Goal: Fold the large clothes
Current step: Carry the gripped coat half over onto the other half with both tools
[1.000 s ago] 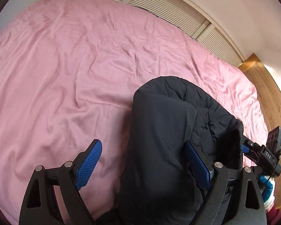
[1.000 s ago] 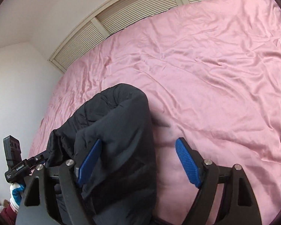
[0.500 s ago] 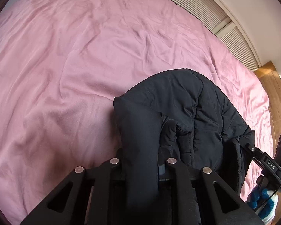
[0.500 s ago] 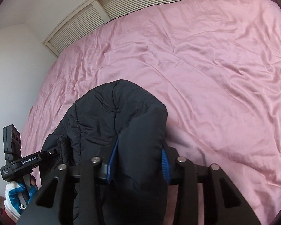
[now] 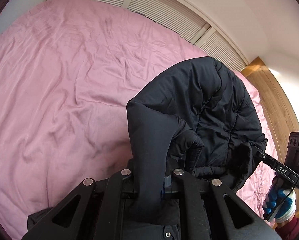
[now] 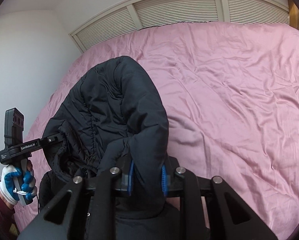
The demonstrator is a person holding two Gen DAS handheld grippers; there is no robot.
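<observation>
Hanging between both grippers, the black puffer jacket (image 5: pixel 209 104) arches above the pink bedsheet (image 5: pixel 59 84); the left gripper (image 5: pixel 149 182) pinches one fold, the right gripper's (image 6: pixel 147 178) jaws are closing on another, louvered doors (image 6: pixel 169 8) beyond

Black jacket (image 5: pixel 213 108): matt quilted cloth. Pink sheet (image 5: pixel 69 80): smooth, satiny, creased.

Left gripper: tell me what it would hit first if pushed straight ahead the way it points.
The black padded jacket it is already shut on; the left gripper has the bunched fabric directly ahead. Beyond that lies the pink bedsheet, though depth is hard to judge.
</observation>
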